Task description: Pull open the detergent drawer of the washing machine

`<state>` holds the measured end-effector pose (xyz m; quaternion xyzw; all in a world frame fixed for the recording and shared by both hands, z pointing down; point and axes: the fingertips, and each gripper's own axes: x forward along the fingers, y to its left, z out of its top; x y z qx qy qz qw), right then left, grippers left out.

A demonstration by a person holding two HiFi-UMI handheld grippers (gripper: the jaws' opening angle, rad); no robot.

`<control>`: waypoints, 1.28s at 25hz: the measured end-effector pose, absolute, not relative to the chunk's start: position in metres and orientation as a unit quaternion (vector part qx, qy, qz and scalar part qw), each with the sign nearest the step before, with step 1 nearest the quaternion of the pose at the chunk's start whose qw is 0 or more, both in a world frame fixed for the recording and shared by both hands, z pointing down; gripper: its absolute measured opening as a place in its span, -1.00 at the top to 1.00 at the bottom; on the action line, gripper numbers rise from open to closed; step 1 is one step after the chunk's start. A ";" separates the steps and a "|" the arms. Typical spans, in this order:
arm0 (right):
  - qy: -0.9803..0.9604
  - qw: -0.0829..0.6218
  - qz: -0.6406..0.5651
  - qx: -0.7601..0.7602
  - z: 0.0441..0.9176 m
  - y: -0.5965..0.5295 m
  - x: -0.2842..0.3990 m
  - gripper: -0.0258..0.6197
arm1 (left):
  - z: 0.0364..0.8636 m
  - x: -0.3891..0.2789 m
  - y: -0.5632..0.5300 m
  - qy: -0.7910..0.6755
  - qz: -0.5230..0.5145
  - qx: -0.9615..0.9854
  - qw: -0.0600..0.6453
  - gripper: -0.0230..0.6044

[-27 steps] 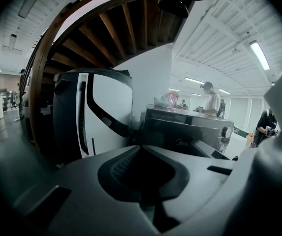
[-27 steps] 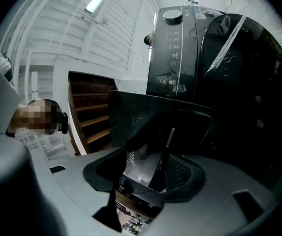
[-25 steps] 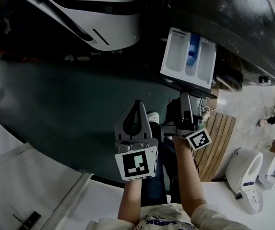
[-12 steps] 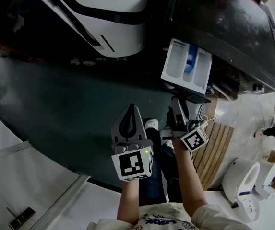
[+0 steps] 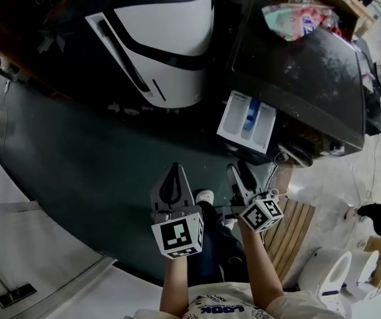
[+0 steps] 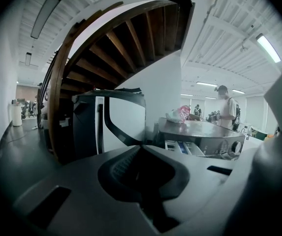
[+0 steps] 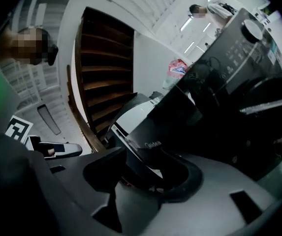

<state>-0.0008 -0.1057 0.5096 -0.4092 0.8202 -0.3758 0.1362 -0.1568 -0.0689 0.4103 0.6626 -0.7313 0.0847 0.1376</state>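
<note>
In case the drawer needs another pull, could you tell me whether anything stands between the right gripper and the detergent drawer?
Nothing visible does. The detergent drawer already stands pulled out of the washing machine, with a free gap to the right gripper, whose jaws have just been closing yet stand apart, nothing between them.

Head view is dim; pale reflections mottle the glossy black washing machine top [image 5: 310, 65]. Both gripper views bend strongly at black-vignetted edges; long white ceiling strip lights [image 6: 45, 14] provide illumination.
</note>
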 end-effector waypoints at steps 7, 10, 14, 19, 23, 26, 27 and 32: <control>0.851 0.074 -0.270 -0.444 0.428 -0.114 0.031 0.51 | 0.354 -0.153 -0.066 -0.745 0.068 0.653 0.116 0.88; 0.856 0.056 -0.228 -0.461 0.394 -0.116 0.044 0.53 | 0.337 -0.151 -0.059 -0.748 0.061 0.652 0.111 0.88; 0.863 0.026 -0.157 -0.479 0.350 -0.115 0.055 0.73 | 0.311 -0.149 -0.052 -0.754 0.051 0.647 0.101 0.88; 0.861 0.028 -0.111 -0.495 0.296 -0.110 0.073 0.86 | 0.266 -0.139 -0.042 -0.755 0.036 0.650 0.072 0.88; 0.865 0.041 -0.087 -0.492 0.260 -0.103 0.074 0.88 | 0.236 -0.138 -0.032 -0.758 0.025 0.649 0.055 0.88; 0.870 0.045 -0.074 -0.486 0.241 -0.094 0.070 0.88 | 0.222 -0.135 -0.024 -0.758 0.023 0.650 0.045 0.88; 0.872 0.044 -0.069 -0.483 0.236 -0.092 0.068 0.88 | 0.218 -0.135 -0.021 -0.758 0.022 0.650 0.043 0.88; 0.883 0.038 -0.048 -0.466 0.217 -0.082 0.053 0.88 | 0.197 -0.138 -0.010 -0.764 0.013 0.645 0.025 0.88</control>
